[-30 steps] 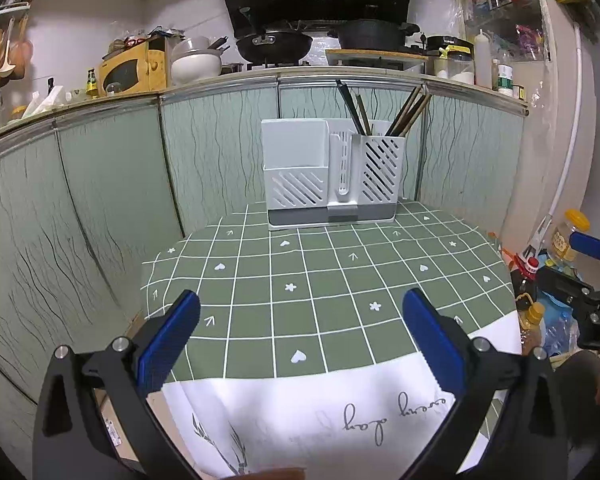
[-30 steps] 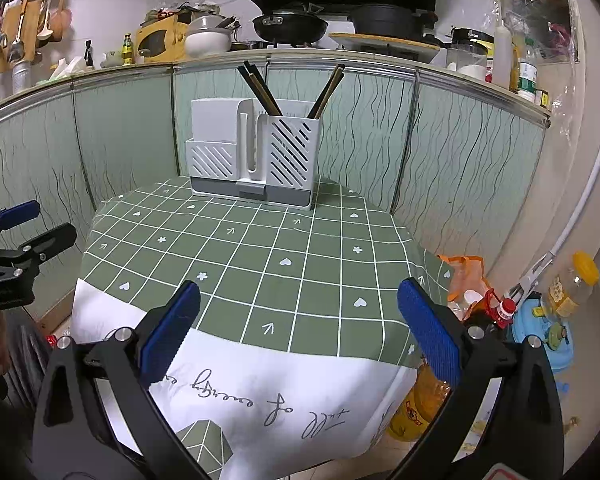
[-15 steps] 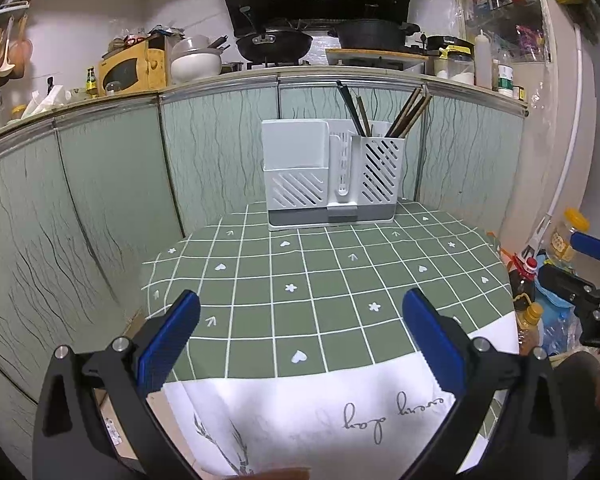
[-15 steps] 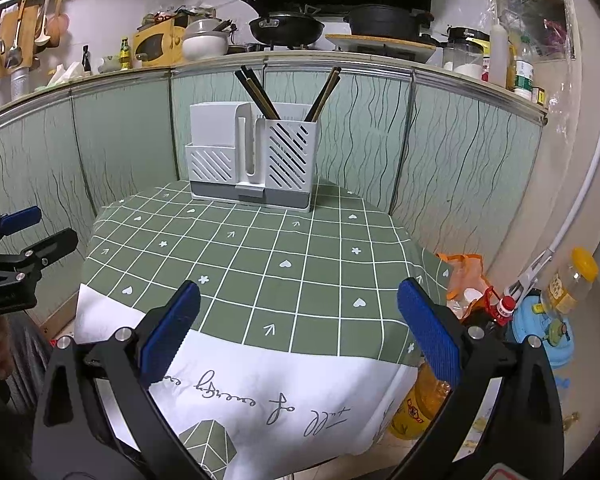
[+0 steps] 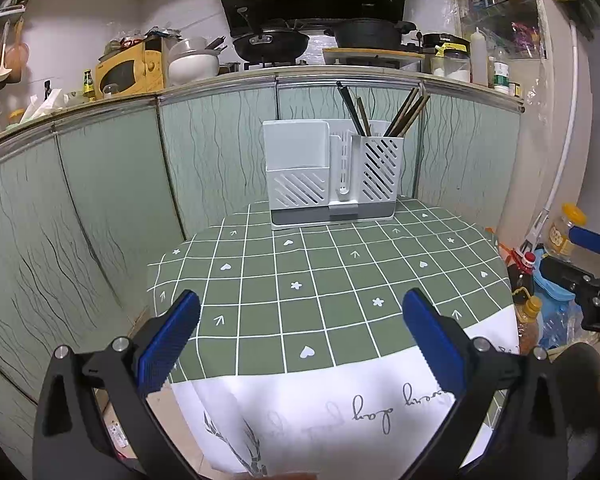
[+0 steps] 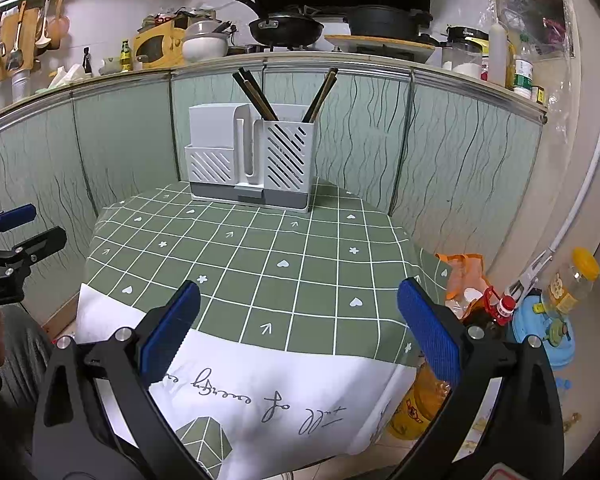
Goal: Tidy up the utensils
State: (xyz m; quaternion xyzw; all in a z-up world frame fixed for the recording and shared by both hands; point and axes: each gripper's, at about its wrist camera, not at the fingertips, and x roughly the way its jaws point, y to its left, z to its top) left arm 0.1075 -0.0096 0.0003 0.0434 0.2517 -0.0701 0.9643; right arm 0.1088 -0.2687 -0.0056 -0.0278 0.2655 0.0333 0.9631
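Broadly, a table (image 5: 260, 280) under a green cloth ruled with a white grid and printed with small hearts, flowers and arrows fills both views; the cloth's white hem with looping script hangs over the near edge. At the far edge, against the wavy-lined green wall panels, stands a white plastic utensil holder (image 5: 332, 176) on a grey base, boxy, with slanted slots cut in its fronts. Its tall right compartment holds dark chopsticks (image 6: 256, 94), leaning in two bunches, one left and one right; what lies in the lower left compartment and the narrow middle slot cannot be seen.

Both tools hang off the near edge, well apart from the holder. The left gripper (image 5: 300, 340) is spread wide, nothing between its ribbed blue pads (image 5: 168, 344) on black arms. The right gripper (image 6: 298, 334) is equally wide and touches nothing.

Down on the floor to the right stands a yellow-capped jar (image 6: 572, 284).
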